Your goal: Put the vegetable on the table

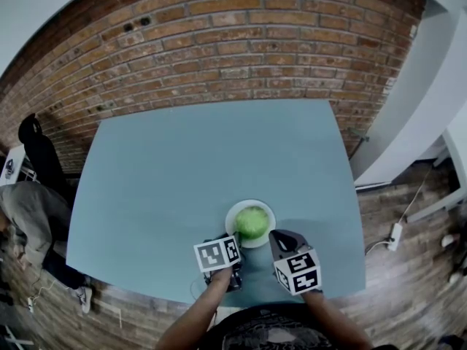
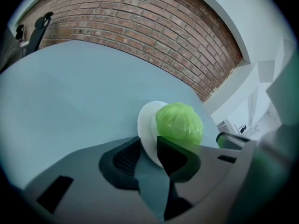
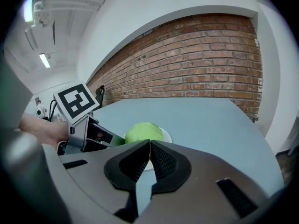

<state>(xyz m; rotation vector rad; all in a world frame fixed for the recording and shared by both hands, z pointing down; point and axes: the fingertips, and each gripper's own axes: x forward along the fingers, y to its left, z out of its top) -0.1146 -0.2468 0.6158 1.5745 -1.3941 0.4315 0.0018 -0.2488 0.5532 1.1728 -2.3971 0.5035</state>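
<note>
Nearest you, the right tongs (image 3: 148, 142) are closed tip to tip on nothing and sit just short of the plate (image 1: 229, 226). To their left, the left tongs (image 2: 149, 141) are only narrowly parted, with the plate's near rim in the gap. They appear to pinch it, steadying the plate on the bench (image 1: 182, 166). Just beyond both pairs of tips sits the vegetable (image 1: 252, 222), a round pale-green head like a cabbage, resting on the plate and gripped by neither tongs. Past it, bare bench runs ahead of the tongs to the brick wall (image 1: 219, 42). The step in hand is judged to be the approach, as the vegetable is not yet grasped. Your next move calls for opening the right tongs wider than the head, bringing them forward around its middle and closing gently. Then lift it clear of the plate and set it on open bench beside the tongs.
</note>
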